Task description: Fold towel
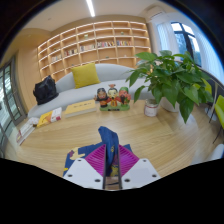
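My gripper (110,165) is shut on a blue towel (107,140). A fold of the cloth stands up between the pink pads (97,160) and rises just above the fingertips. The rest of the towel (75,155) hangs down at either side of the fingers, dark blue with a yellow patch, over the wooden table (60,140).
A potted green plant (170,80) stands at the right of the table. A white sofa (85,95) with a yellow cushion (86,74), a black bag (45,90) and toys (110,97) lies beyond. Wooden shelves (95,45) line the back wall.
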Motion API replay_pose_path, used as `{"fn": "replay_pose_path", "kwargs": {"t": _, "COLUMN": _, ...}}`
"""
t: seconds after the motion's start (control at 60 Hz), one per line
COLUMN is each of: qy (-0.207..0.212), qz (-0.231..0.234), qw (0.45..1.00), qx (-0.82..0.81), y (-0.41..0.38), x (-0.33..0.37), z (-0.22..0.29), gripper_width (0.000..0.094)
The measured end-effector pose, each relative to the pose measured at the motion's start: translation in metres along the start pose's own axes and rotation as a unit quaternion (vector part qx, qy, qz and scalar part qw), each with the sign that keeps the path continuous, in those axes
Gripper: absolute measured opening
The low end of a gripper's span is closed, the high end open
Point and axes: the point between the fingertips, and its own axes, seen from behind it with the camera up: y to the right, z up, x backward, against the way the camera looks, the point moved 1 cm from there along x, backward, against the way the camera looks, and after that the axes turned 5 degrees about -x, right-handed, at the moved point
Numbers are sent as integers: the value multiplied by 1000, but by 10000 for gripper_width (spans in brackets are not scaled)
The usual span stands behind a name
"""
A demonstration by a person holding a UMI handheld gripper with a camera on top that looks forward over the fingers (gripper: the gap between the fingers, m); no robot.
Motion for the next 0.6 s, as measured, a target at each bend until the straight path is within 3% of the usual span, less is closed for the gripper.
{"fn": "replay_pose_path", "kwargs": {"t": 0.117, "qy": -5, "qz": -60, "qw": 998, "qx": 23, "y": 57, "x": -7, "z": -14, "gripper_width": 652}}
{"fn": "replay_pose_path", "kwargs": {"t": 0.217, "qy": 18, "qz": -92, "qw": 995, "qx": 36, "y": 79, "x": 12, "z": -8, "gripper_width": 855}}
{"fn": "replay_pose_path", "kwargs": {"t": 0.35, "qy": 54, "qz": -127, "qw": 989, "qx": 54, "y": 75, "x": 60, "z": 13, "gripper_width": 852}}
{"fn": "replay_pose_path", "kwargs": {"t": 0.6, "qy": 75, "qz": -133, "qw": 985, "qx": 82, "y": 2, "x": 161, "z": 11, "gripper_width": 853}}
